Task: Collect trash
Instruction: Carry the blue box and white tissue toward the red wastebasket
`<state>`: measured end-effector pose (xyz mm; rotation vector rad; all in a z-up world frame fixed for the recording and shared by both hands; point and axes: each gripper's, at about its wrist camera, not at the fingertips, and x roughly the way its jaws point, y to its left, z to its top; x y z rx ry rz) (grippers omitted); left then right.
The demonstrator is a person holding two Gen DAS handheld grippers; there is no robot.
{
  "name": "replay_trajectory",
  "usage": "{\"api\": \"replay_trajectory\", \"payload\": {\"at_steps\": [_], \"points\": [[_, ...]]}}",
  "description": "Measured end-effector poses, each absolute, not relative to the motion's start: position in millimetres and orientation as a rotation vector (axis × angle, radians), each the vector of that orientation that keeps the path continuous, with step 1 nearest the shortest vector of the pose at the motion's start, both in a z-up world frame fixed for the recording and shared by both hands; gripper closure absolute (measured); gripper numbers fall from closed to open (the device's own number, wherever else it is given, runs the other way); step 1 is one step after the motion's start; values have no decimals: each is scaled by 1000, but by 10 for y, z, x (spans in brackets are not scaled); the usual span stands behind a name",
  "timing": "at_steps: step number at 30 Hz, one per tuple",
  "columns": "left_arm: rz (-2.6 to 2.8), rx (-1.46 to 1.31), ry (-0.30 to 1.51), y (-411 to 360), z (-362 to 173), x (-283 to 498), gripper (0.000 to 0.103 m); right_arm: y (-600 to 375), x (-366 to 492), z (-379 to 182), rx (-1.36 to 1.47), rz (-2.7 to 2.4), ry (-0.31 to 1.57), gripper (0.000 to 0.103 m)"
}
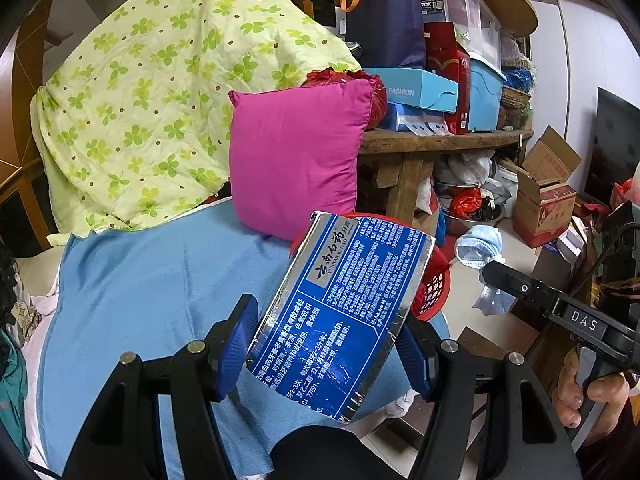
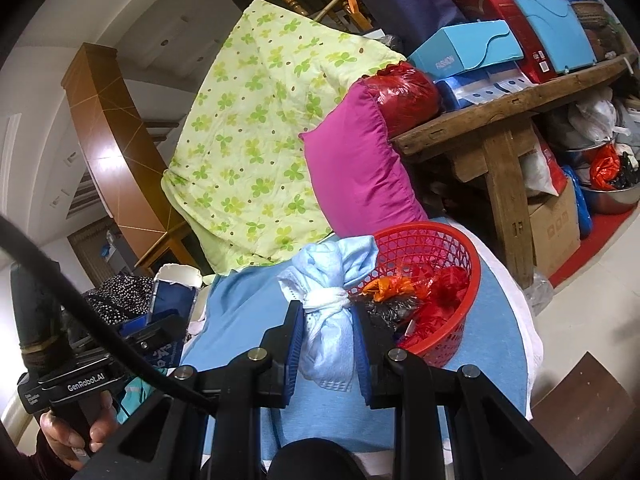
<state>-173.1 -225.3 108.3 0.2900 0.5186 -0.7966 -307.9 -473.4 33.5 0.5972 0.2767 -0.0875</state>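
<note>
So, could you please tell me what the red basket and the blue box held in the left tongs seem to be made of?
Red basket: probably moulded plastic, glossy, judging by its uniform open lattice wall. Toothpaste box: looks like thin cardboard with a metallic foil finish; its silver edges shine and are creased.

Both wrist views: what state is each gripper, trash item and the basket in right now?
Left gripper: shut on the blue box.
Blue box: flattened, held tilted above the bed.
Right gripper: shut on the face masks.
Face masks: knotted bundle, held beside the basket.
Red basket: upright, partly filled with wrappers.
</note>
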Motion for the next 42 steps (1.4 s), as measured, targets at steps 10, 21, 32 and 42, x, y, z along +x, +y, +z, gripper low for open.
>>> {"api": "replay_trajectory", "payload": {"at_steps": [10, 21, 32, 42], "points": [[-800, 303, 538, -2321, 1005, -1704, 35, -4779, -3110, 288, 609, -96, 278, 78], [-808, 322, 559, -2410, 917, -1716, 35, -4833, -3150, 239, 625, -113, 277, 78], [-823, 336, 565, -2465, 888, -1753, 35, -4887, -3198, 211, 636, -129, 272, 78], [-850, 353, 547, -2544, 923, -1780, 35, -4937, -3236, 209, 640, -146, 263, 78]]}}
